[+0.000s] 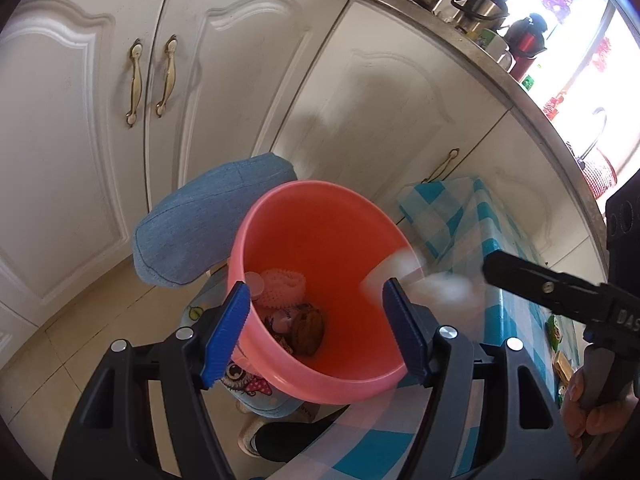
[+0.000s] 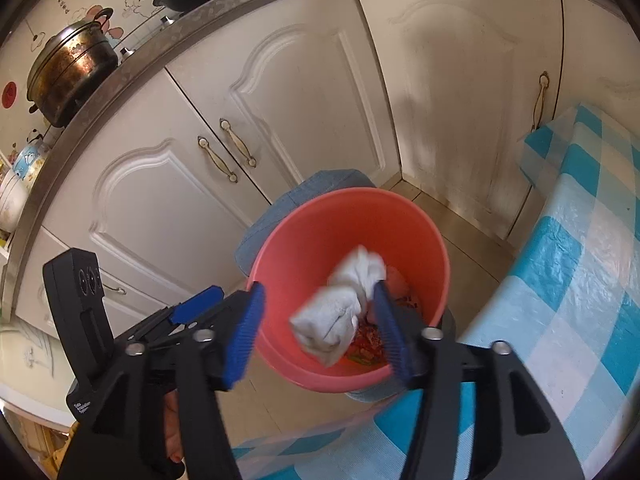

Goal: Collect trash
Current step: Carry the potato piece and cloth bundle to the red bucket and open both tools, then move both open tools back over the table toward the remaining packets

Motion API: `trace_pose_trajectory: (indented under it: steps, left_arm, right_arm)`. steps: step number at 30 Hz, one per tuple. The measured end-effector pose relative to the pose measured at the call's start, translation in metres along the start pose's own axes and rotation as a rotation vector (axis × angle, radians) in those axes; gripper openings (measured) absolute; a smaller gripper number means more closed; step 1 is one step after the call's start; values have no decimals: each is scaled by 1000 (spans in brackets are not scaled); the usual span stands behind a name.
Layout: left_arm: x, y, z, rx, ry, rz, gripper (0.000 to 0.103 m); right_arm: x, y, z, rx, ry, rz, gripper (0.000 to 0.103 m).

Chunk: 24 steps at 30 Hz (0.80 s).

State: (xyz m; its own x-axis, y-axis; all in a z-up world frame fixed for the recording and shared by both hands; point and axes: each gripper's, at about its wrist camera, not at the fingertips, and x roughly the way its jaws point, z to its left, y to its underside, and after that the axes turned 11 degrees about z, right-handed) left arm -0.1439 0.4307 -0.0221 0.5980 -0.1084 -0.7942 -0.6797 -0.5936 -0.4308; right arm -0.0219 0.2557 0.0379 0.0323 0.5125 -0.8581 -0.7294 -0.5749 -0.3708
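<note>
Left wrist view: pink bin (image 1: 320,300) is sitting near the checked tablecloth (image 1: 472,224), in front of the white cabinets (image 1: 80,120).
Bin contents: a spiky pink ball (image 1: 282,286) and brown scraps (image 1: 306,332) are already lying at the bottom, so part of the collecting looks done.
Left tongs (image 1: 316,332): jaws are standing partly open around the near rim, gripping nothing that can be seen.
Blurred white wad (image 1: 416,280): it is passing over the bin's right rim, beside the right tongs (image 1: 520,280).
Right wrist view: crumpled white tissue (image 2: 344,304) is hanging over the bin (image 2: 348,240) mouth.
Right tongs (image 2: 320,332): jaws are standing wide; the tissue is touching only the right pad (image 2: 390,332), so it looks released.
Left to do: more trash on the tablecloth (image 2: 580,280) cannot be confirmed.
</note>
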Motion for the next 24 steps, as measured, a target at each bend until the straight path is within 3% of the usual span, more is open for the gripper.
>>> trace_pose_trajectory:
  steps: [7,13,24]
  left_arm:
    - [-1,-1,3,-16,-22,-7,85]
    - [-6,-1,-8,30,-51,-15,92]
    - [-19,7,-43,152,-70,-26,98]
  right_arm:
    - [-22,5,-4,21,49,-71,77]
    - [-47,21,-16,70,105,-117,88]
    - [-73,60,-39,152,165,-162,89]
